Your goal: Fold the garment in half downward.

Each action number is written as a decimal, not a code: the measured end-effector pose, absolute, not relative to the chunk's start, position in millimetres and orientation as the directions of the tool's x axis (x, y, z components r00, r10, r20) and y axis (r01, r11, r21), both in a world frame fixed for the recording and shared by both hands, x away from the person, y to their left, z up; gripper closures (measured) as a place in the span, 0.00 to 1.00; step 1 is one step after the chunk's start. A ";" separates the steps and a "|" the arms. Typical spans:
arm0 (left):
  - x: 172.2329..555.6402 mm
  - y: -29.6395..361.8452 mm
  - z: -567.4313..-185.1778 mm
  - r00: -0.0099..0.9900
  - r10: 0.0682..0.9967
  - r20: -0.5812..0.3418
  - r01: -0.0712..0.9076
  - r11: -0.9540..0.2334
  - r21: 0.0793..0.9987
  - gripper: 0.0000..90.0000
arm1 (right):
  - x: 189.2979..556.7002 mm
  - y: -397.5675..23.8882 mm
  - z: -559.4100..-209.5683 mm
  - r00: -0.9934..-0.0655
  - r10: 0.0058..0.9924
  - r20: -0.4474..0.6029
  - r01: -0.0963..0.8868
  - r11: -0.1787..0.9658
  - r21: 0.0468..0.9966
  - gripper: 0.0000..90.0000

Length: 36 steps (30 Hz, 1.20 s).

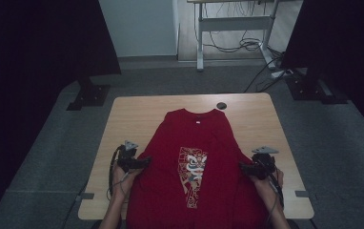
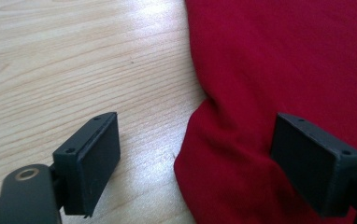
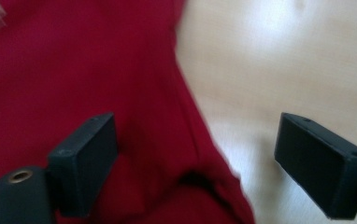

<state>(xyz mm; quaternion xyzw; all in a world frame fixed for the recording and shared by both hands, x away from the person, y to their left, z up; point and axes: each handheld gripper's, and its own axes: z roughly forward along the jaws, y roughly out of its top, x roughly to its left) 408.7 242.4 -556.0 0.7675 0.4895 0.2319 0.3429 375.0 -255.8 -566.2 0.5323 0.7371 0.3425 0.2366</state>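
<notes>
**Both grippers staged at shirt edges, nothing gripped**

The red T-shirt (image 1: 194, 167) lies flat, print up, on the tabletop (image 1: 137, 114), hem overhanging the near edge, apparently spread for folding. The left gripper (image 1: 144, 161) straddles the shirt's left edge, jaws wide, not clamped. The right gripper (image 1: 243, 166) mirrors it at the right edge, equally wide, cloth between unpressed.
</notes>
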 end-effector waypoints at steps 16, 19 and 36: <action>375.8 250.6 -541.7 0.475 0.880 0.001 0.569 -0.309 0.762 0.19 | 335.2 -254.6 -555.7 -0.366 0.930 0.037 0.605 0.208 0.769 0.18; 383.0 248.6 -538.0 0.476 0.880 -0.011 0.564 -0.295 0.771 0.19 | 345.5 -248.9 -549.6 -0.373 0.927 0.044 0.591 0.201 0.781 0.17; 397.8 235.5 -557.9 0.456 0.890 0.021 0.568 -0.309 0.763 0.20 | 369.1 -223.3 -566.4 -0.388 0.922 0.018 0.599 0.237 0.765 0.16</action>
